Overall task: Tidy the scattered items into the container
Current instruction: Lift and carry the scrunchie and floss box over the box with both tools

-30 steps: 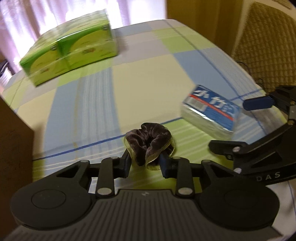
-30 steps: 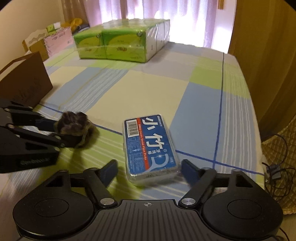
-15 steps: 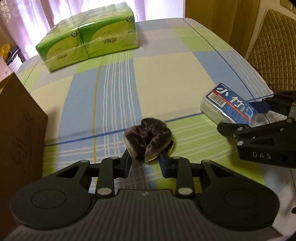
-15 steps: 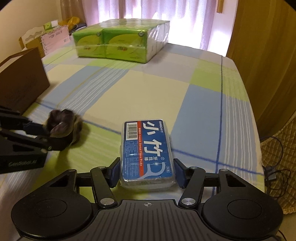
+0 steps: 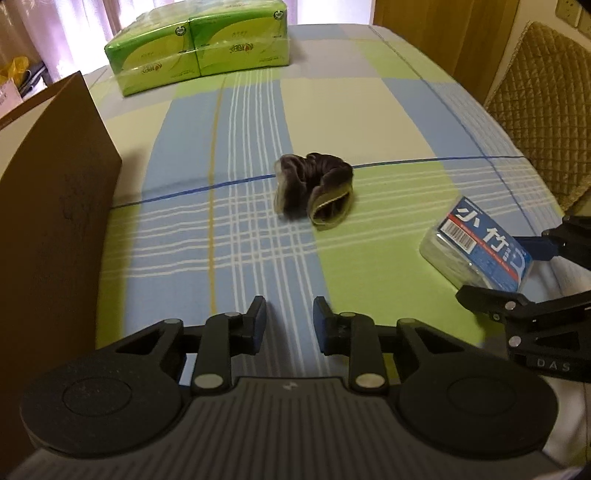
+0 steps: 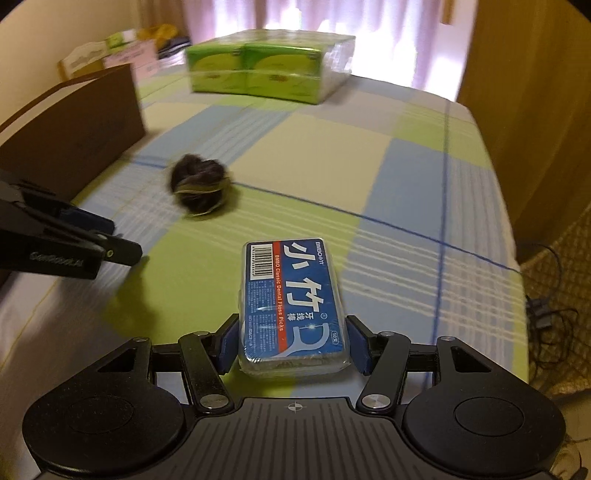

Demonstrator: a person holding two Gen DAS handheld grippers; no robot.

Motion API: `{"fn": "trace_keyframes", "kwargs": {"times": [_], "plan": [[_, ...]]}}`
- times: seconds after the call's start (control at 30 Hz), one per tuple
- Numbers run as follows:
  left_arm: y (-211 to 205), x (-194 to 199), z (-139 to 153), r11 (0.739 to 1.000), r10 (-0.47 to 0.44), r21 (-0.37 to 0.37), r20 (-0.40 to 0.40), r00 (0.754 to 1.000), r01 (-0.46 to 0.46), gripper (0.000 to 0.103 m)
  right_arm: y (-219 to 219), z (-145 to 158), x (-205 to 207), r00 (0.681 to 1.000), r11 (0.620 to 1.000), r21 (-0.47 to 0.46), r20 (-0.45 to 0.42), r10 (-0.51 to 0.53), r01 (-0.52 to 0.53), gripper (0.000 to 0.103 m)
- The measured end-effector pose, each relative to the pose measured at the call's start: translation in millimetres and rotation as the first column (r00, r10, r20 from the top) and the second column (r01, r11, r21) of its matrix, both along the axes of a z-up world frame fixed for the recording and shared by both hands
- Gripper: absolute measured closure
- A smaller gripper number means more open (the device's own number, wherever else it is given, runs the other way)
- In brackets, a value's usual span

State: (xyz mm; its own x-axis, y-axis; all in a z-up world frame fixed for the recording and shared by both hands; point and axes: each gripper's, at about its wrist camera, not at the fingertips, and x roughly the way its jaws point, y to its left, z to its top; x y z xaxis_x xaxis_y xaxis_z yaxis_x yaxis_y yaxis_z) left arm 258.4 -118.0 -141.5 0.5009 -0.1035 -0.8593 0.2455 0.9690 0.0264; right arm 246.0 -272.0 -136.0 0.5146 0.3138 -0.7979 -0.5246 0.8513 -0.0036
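Floss-pick box (image 6: 293, 310) lengthwise along hand-held gripper (image 6: 291, 345)

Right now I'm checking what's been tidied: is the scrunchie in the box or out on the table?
Out. The scrunchie lies on the checked tablecloth, beside the brown box, beyond the left gripper, whose fingers hold nothing.

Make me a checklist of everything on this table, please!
Surface: checked tablecloth, green, blue and cream.
Job's things: dark scrunchie lying loose; dental floss picks box; brown container at the left edge.
Clutter: green tissue multipack at the far end.
Grippers: left gripper open, nothing between its pads; right gripper shut on the floss picks box.
Cables: black cable beyond the table's right edge.
Surroundings: curtains, quilted chair.
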Motion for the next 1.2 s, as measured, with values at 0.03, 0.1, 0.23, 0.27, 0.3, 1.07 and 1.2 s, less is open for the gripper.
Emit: {"fn": "trace_keyframes", "kwargs": {"times": [0.03,0.1,0.23,0.27,0.3,1.07,1.2], "plan": [[-0.5,1.4,-0.3,1.0,-0.001,0.002,0.009,1.0,0.001,0.07,-1.1,0.0,5.2,1.0,1.0,-0.001,0.0,-0.021,0.021,0.042],[-3.6,7.3,0.4,1.0,-0.015,-0.006,0.033,0.999,0.016,0.064,-4.8,-0.8,16.9,0.998,0.998,0.005,0.004,-0.057,0.057,0.037],[-14.8,21.1,2.3,0.998,-0.055,-0.014,0.09,0.994,0.057,0.038,-11.5,-5.4,40.9,0.993,0.993,0.003,-0.014,-0.117,0.117,0.009],[-17.7,25.1,1.8,0.998,-0.062,-0.01,0.101,0.993,0.064,0.036,-12.7,-5.7,44.4,0.993,0.993,0.009,-0.008,-0.119,0.119,0.01],[-21.0,30.1,1.0,0.997,-0.071,-0.002,0.109,0.991,0.072,0.036,-12.7,-5.9,47.1,0.993,0.993,0.003,-0.004,-0.118,0.118,0.01],[-20.8,22.6,-4.6,0.987,-0.164,0.019,0.076,0.984,0.163,0.094,0.2,-0.8,11.2,0.999,0.999,0.015,0.007,0.047,-0.047,0.042],[-8.2,-4.7,1.3,0.992,-0.123,-0.019,0.036,0.992,0.124,0.095,4.3,0.7,-5.4,0.996,0.997,0.011,-0.021,0.082,-0.082,0.043]]}}
